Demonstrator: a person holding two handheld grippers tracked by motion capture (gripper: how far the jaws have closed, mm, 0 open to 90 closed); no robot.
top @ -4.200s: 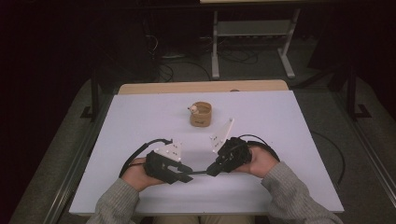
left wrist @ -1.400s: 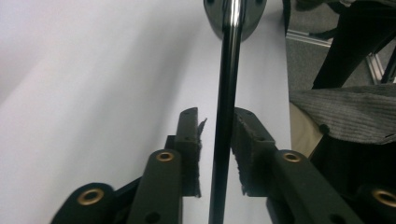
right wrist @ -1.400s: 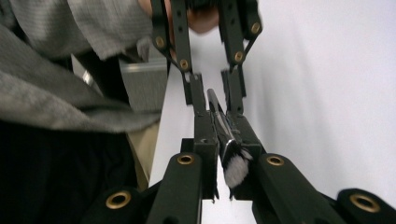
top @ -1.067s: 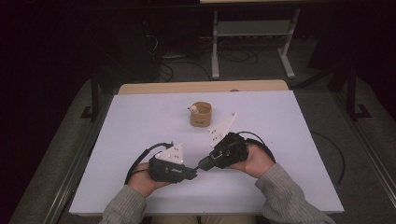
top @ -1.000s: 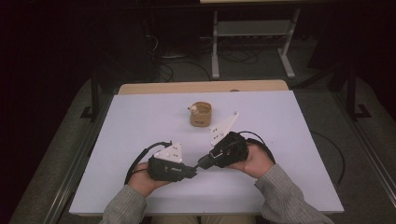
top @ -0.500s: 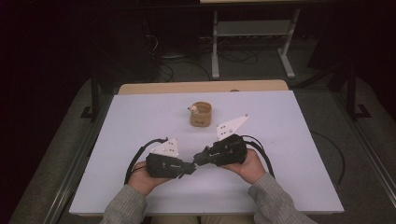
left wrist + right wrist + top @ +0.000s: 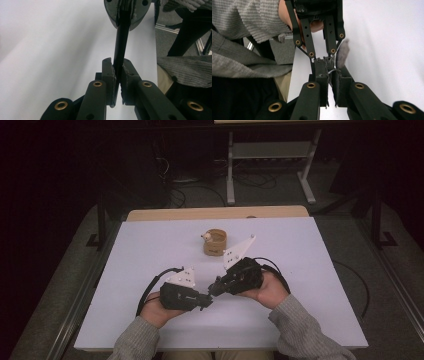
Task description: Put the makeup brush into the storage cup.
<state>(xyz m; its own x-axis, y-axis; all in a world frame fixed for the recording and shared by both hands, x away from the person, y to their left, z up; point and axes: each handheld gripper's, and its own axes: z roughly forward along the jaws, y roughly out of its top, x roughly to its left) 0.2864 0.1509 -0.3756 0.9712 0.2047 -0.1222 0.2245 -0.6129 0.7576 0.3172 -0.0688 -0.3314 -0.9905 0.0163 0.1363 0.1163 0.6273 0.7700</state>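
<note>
My two grippers meet tip to tip near the front of the white table (image 7: pixel 310 270). A thin black strip (image 7: pixel 121 45) is clamped between the pads of my left gripper (image 7: pixel 118 80). Its far end sits between the pads of my right gripper (image 7: pixel 126 12). From above, my left gripper (image 7: pixel 206 301) points right and my right gripper (image 7: pixel 214 290) points left and down at it. In the right gripper view my right gripper (image 7: pixel 330 80) is shut, and my left gripper (image 7: pixel 325 60) comes in from above to touch its tips.
A short brown round holder (image 7: pixel 215 243) with a small white thing at its rim stands behind the grippers at mid-table. A pale blurred fleck (image 7: pixel 342 53) hangs beside the joined tips. Grey-sleeved forearms (image 7: pixel 300 330) enter from the front edge. Cables loop beside both hands.
My right gripper has rolled, its grey plate tipping up and back, and its tip has dropped onto the left gripper's tip. The left hand has stayed in place.
</note>
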